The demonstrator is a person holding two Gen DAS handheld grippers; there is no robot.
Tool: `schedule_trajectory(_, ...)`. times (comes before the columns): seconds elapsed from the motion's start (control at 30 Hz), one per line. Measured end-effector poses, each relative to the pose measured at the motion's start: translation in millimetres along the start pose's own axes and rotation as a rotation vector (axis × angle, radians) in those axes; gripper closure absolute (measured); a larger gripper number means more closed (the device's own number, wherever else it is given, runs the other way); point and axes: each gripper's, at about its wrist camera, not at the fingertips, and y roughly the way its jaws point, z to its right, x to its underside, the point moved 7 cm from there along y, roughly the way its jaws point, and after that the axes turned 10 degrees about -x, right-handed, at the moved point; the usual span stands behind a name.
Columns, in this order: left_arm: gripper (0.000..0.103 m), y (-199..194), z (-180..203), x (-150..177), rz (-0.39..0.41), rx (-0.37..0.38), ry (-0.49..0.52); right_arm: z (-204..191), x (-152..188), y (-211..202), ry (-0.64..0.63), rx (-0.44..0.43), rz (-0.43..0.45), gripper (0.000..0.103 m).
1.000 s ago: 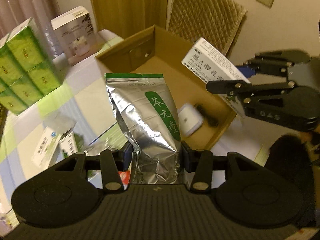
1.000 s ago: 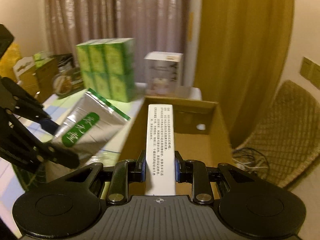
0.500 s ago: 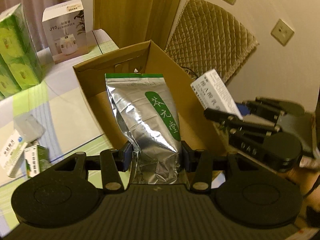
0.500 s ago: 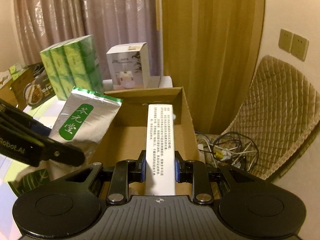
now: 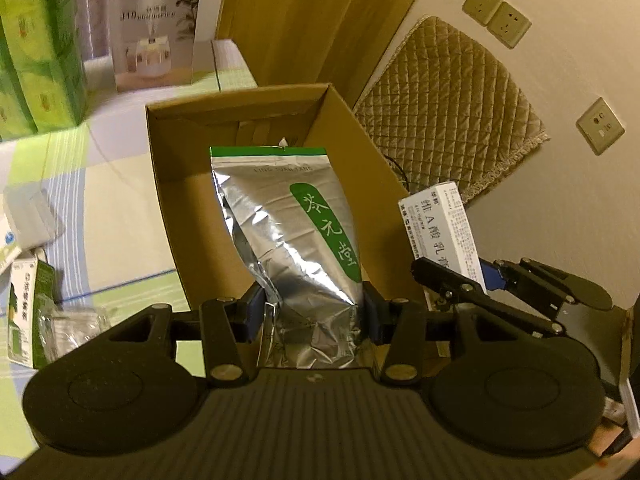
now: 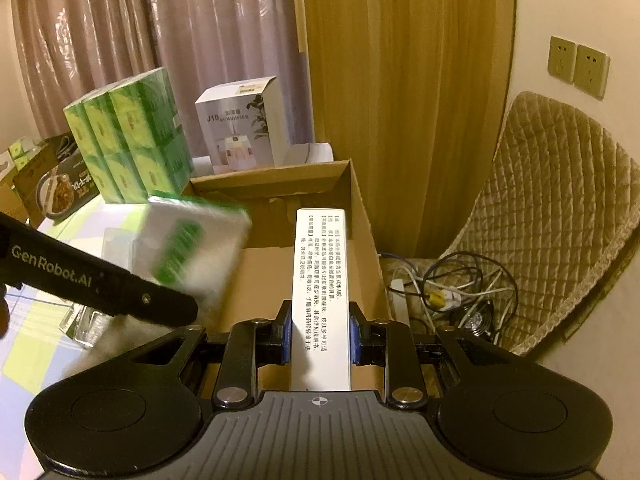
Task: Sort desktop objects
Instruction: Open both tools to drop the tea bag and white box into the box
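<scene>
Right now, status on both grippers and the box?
Left gripper shut on foil pouch. Right gripper shut on white carton. Both over cardboard box. Nothing blocking.

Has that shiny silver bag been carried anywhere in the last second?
Yes. The silver bag, clamped in the left hand-held gripper, has swung from beside the cardboard box to over its opening.

Cardboard box (image 5: pixel 168 184) on table (image 5: pixel 116 200); humidifier box (image 5: pixel 154 28) behind it; tissue packs (image 5: pixel 36 52) left of that; foil pouch (image 5: pixel 292 232) over cardboard box.
</scene>
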Motion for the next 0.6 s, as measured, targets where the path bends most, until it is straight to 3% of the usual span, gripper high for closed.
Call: schedule_trajectory(0.6, 0.055, -15, -20, 13, 0.039, -0.041, 0.031, -12, 3, 10, -0.001, -0.02, -0.02, 0.08)
